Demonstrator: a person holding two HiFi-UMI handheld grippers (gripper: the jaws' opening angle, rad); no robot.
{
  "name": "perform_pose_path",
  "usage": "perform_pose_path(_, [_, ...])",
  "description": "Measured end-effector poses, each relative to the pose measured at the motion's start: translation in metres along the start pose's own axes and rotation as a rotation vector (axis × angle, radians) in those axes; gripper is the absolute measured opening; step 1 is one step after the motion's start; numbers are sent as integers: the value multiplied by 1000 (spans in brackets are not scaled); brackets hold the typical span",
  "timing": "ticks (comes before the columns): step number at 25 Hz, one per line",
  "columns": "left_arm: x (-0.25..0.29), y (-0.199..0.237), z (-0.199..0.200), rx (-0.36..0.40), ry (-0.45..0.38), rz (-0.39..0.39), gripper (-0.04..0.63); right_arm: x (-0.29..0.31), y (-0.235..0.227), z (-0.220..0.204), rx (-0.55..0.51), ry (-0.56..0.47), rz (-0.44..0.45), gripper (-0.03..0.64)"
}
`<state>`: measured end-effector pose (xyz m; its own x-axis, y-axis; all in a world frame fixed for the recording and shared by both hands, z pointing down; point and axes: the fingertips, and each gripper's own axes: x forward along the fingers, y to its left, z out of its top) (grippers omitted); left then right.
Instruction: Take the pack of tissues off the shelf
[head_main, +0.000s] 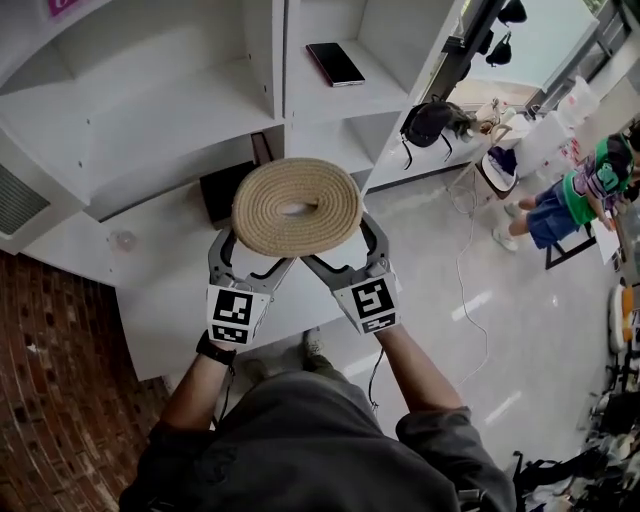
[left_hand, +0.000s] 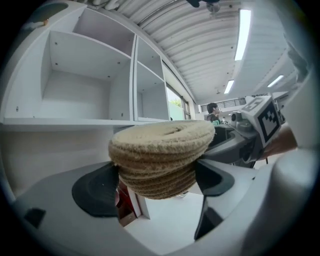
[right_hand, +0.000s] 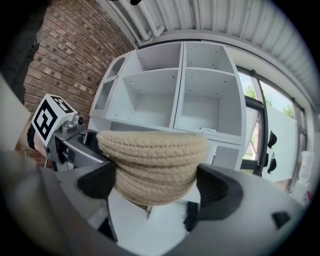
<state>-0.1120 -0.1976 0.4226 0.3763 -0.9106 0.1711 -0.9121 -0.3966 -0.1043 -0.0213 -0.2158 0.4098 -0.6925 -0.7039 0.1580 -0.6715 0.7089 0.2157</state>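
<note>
Holding the rope-woven tissue pack (head_main: 297, 207) in mid-air, clear of the white shelf (head_main: 180, 130). Clamped on its lower coils from both sides by left gripper (left_hand: 157, 182) and right gripper (right_hand: 156, 184). Looks light, soft and rough, so unlikely to slip. Best gripped low on the wall. Can't see any tissue through the top hole, and the underside is hidden.

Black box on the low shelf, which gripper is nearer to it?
Left. The left gripper holds the rope coil just in front of the black box; the right gripper grips the coil's other side, farther right.
</note>
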Motion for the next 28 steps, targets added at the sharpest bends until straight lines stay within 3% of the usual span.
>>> perform_pose_path(12, [70,-67,-100,-62,112,-128,468,-19,-34,-136,107,112,-43,509])
perform_pose_path(28, [128,-107,-257,-116,318,-194,468,-4,-29,-315,275,277,-19,509])
